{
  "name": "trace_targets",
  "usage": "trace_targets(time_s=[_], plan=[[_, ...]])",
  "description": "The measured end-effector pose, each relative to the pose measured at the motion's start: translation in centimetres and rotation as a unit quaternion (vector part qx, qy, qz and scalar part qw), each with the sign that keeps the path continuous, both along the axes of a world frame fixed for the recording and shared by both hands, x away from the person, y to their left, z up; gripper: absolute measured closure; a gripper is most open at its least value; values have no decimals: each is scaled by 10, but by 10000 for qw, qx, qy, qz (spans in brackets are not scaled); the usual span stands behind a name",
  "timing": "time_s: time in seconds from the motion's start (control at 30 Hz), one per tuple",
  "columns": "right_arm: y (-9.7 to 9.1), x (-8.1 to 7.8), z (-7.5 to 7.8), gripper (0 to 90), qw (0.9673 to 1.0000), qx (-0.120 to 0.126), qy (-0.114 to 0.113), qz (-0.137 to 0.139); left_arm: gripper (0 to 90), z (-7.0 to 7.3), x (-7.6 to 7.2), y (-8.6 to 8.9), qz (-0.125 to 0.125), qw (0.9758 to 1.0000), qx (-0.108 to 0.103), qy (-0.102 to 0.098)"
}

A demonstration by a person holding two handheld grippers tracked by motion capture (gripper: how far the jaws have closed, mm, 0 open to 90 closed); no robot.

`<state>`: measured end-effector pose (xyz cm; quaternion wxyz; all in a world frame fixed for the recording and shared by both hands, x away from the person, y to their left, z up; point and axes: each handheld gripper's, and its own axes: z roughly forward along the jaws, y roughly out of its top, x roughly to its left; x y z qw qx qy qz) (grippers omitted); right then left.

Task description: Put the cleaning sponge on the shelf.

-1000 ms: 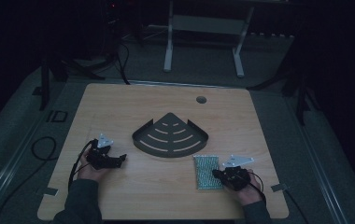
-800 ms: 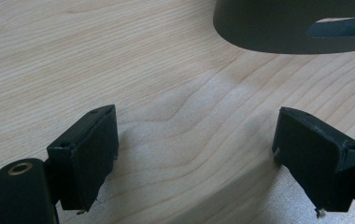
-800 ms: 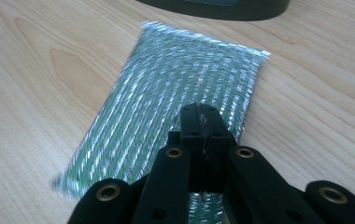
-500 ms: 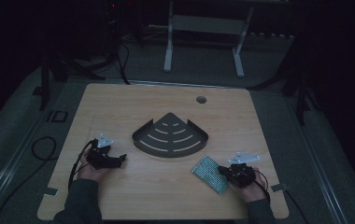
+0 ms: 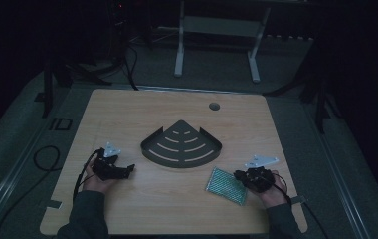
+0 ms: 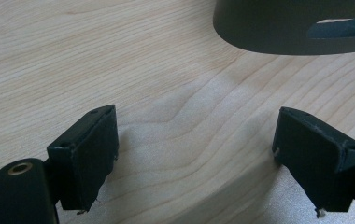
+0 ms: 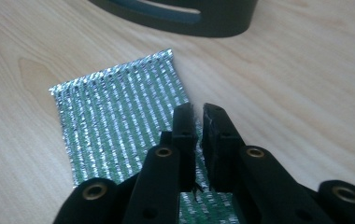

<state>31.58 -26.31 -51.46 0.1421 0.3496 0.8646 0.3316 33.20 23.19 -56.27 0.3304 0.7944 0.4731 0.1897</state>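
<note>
Silver-green ribbed foil pouch point(image 7: 119, 135) flat on table point(image 5: 127, 114); right tongs point(image 7: 198, 116) pinched on edge; left tongs point(image 6: 194, 154) wide apart, empty.

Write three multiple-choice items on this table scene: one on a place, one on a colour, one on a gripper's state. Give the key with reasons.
1. Where does the mesh sheet lie relative to the dark fan-shaped tray?
A. inside it
B. on the table, nearer the person's right
C. behind it, by the table's hole

2. What colour is the mesh sheet?
A. silver and green
B. red
C. plain black

3. How do the left gripper jaws stand?
A. shut on the sheet
B. shut on the tray
C. wide apart, holding nothing

Key: B, the high view shows it beside the right gripper; A, the right gripper view shows shiny silver and green stripes; C, bare wood shows between the jaws.
</note>
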Motion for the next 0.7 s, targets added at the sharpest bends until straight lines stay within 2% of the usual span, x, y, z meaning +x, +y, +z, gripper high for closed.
trace_targets(time_s=[0.1, 0.33, 0.6, 0.7], plan=[[-2, 4, 7, 807, 10000, -47, -35, 65, 148, 0, 0, 0, 0, 10000, -1, -1], [-5, 12, 20, 778, 9987, -394, -46, 305, 148, 0, 0, 0, 15, 10000, -3, -7], [-3, 23, 25, 746, 9948, -813, 180, 583, 148, 0, 0, 0, 19, 10000, -3, -7], [-2, 28, 28, 733, 9932, -860, 333, 712, 148, 0, 0, 0, 22, 10000, -3, -9]])
